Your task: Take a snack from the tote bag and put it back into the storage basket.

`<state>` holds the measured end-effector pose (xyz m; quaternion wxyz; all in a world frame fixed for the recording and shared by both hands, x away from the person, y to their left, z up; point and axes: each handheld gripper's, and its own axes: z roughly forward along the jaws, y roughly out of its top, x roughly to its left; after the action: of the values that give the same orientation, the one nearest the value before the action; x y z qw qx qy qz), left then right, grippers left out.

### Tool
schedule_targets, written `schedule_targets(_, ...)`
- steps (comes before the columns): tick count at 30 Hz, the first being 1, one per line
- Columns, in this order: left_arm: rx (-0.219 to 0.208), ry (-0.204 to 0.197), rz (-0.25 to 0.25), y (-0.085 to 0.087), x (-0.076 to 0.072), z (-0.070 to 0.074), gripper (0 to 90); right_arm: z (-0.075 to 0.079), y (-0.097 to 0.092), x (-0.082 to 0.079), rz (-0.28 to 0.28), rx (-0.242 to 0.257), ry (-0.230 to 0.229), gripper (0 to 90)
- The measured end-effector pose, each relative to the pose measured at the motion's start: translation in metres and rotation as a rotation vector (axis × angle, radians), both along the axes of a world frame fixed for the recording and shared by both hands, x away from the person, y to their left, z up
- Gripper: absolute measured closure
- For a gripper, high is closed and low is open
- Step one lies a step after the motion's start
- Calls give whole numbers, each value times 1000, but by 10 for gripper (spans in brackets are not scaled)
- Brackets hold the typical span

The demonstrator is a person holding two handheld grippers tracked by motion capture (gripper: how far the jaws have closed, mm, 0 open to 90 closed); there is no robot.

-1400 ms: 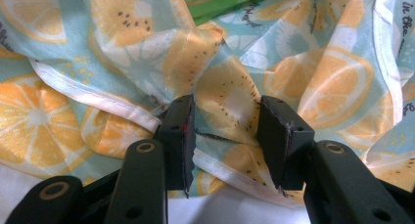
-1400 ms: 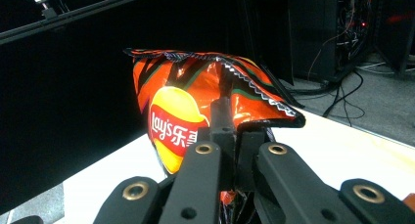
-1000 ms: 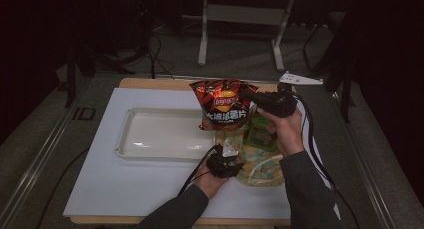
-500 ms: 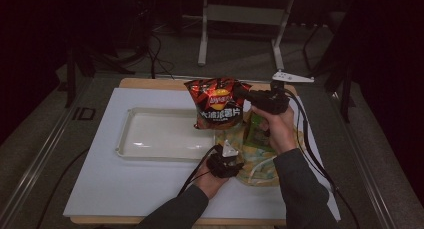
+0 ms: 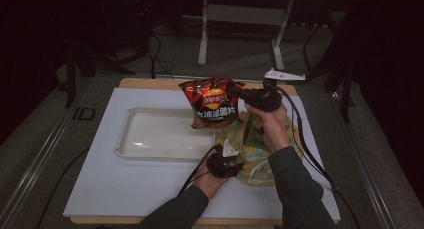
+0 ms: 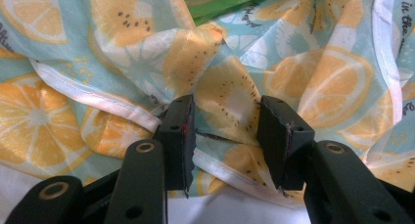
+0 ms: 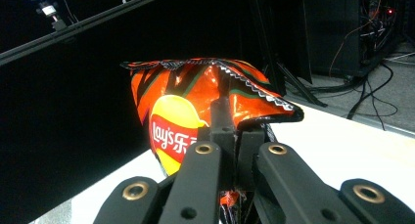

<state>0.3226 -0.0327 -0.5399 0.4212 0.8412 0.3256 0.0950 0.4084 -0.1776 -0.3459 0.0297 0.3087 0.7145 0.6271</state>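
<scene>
A red-orange Lay's chip bag [image 5: 212, 101] hangs in the air over the right end of the tray, and my right gripper [image 5: 239, 95] is shut on its upper right corner. In the right gripper view the jaws [image 7: 230, 131] pinch the crimped top of the chip bag [image 7: 171, 121]. A fabric bag with an orange-slice print [image 5: 262, 151] lies on the board at the right. My left gripper [image 5: 226, 161] rests at its near left edge. In the left gripper view a bunched fold of the fabric [image 6: 227, 94] is clamped between the pads of the left gripper [image 6: 226, 121].
A shallow white tray [image 5: 150, 139] lies on the white board [image 5: 110, 189], left of the fabric bag. Something green [image 6: 220, 1] pokes out of the bag's mouth. Cables trail off the table's right side. Dark stands and table legs are beyond the far edge.
My right gripper has carried the chip bag a little to the left, toward the tray. The left gripper and the fabric bag have stayed put.
</scene>
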Motion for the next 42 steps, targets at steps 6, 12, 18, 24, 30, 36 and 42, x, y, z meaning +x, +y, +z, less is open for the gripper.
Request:
schedule_targets(6, 2, -1, -1, 0, 0, 0, 575, 0, 7, 5, -4, 12, 5, 900)
schedule_targets(12, 2, -1, -1, 0, 0, 0, 575, 1, 17, 7, -4, 10, 9, 900)
schedule_targets(18, 3, -2, 1, 0, 0, 0, 575, 2, 25, 8, 2, 44, 20, 900)
schedule_targets(24, 5, -3, -1, 0, 0, 0, 575, 7, 34, 9, 5, 43, 14, 900)
schedule_targets(30, 8, -2, -2, 0, 0, 0, 575, 11, 46, 11, 12, 36, 9, 900)
schedule_targets(36, 8, -2, -2, 0, 0, 0, 575, 13, 63, 15, 27, 21, 6, 900)
schedule_targets(42, 4, -6, -2, 0, -1, 0, 575, 7, 72, 26, 52, 32, 45, 900)
